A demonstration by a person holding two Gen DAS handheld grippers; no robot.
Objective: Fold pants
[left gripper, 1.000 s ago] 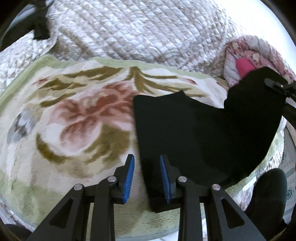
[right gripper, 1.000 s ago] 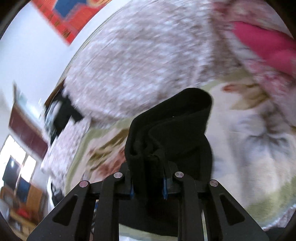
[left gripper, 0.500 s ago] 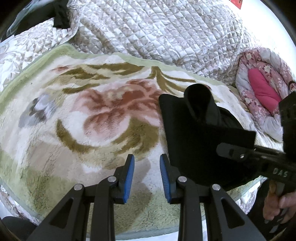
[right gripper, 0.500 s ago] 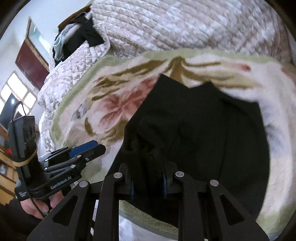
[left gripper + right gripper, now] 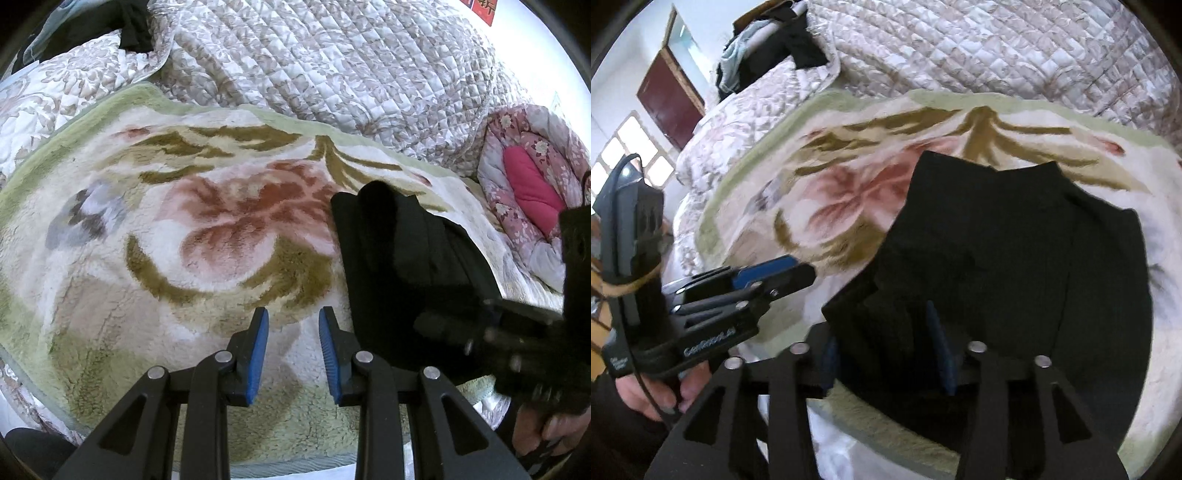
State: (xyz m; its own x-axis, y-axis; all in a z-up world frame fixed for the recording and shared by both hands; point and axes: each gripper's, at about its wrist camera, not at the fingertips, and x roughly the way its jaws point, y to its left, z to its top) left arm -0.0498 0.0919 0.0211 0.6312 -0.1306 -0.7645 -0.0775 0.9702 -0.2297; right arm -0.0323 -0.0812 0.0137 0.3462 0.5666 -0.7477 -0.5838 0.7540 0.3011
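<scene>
Already the pants (image 5: 1015, 258) are laid doubled at frame centre-right; right gripper (image 5: 886, 354) jaws have just been spreading, cloth btwn them unpressed, left gripper (image 5: 293, 350) narrow & empty; smoothing prob. left.

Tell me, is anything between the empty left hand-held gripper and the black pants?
Nothing visible. Only bare floral blanket lies between the left hand-held gripper and the pants beside it.

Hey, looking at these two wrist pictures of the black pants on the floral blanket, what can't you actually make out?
- Near edge of the black pants: right wrist view, hidden behind the right gripper, whose jaws have just been opening around the fabric.
- Right gripper: left wrist view, motion-blurred.
- Fold layers: both views, lost in uniform black.
- Floral blanket: left wrist view, corners cut off.
</scene>
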